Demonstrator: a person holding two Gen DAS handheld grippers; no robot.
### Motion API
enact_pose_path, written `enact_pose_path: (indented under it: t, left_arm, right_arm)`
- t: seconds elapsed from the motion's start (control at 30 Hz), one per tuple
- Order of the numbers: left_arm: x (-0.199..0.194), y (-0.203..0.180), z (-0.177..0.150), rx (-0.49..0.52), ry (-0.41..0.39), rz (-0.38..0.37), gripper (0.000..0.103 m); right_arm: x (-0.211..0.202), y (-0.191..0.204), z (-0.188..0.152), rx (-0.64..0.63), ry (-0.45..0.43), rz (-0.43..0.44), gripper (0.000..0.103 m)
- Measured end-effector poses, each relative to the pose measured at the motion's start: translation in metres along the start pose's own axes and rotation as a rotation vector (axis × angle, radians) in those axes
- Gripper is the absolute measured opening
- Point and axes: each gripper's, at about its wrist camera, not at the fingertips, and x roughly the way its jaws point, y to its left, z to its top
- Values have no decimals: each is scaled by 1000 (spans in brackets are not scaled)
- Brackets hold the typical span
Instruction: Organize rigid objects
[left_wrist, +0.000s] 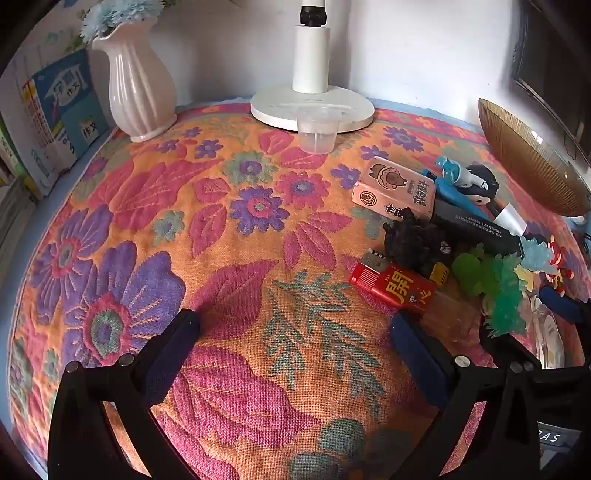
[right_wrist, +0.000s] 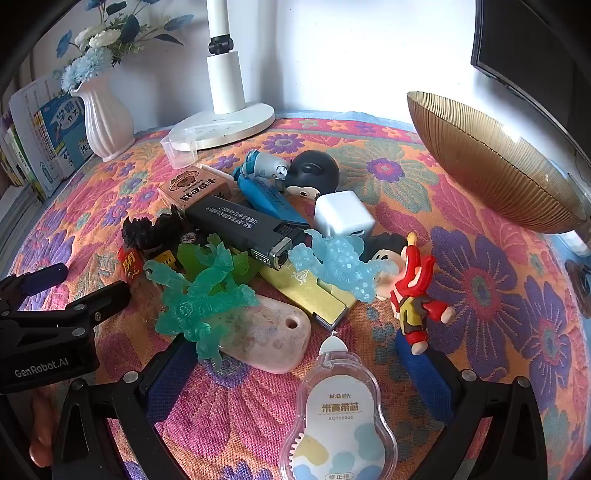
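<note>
Taking the gold bowl (right_wrist: 491, 162) as the landmark and reading leftward-first: farthest from it, the left gripper (left_wrist: 295, 343) hangs over bare floral cloth (left_wrist: 221, 229), its fingers spread wide with nothing between them. Its right finger sits just beside the red lighter (left_wrist: 391, 286) at the near-left edge of the pile. The pile itself lies left of the bowl and apart from it: a pink box (right_wrist: 195, 188), a black lighter (right_wrist: 240, 225), a translucent green figure (right_wrist: 199, 299), a pale blue figure (right_wrist: 340, 262), a white charger cube (right_wrist: 343, 218) and a red-and-yellow figurine (right_wrist: 413, 299) nearest the bowl. The right gripper (right_wrist: 291, 365) is below the pile, also wide open and empty, with the correction tape dispenser (right_wrist: 340, 417) lying between its fingers. Nothing appears sorted yet, so I judge this the first pick. The next move likely calls for closing squarely on the dispenser's flat sides, then carrying it right to the bowl
</note>
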Motion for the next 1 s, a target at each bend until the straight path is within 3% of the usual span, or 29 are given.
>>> enact_pose_path:
  t: [0.17, 0.27, 0.37, 0.47, 0.6, 0.8, 1.0]
  left_arm:
    - [-4, -1, -7, 4, -2, -3, 103]
    - [-16, -2, -20, -11, 8, 18, 103]
    - [-30, -2, -33, -40, 29, 34, 102]
    - [-47, -3, -49, -35, 2, 33, 102]
    - [-88, -7, -59, -13, -95, 65, 102]
    - [-149, 1, -55, -46, -229, 56, 102]
    - [-187, -2, -57, -60, -321, 90, 102]
  right_arm:
    - [-1, 0, 0, 22, 19, -14, 103]
    - [-7, 3, -2, 43, 112, -19, 103]
    - [-18, 6, -23, 54, 110, -16, 103]
    - [-34, 5, -37, 78, 134, -23, 103]
    - [-84, 7, -54, 94, 6, -61, 103]
    - [-152, 19, -48, 51, -162, -118, 103]
    - [-192, 27, -40, 24, -252, -144, 103]
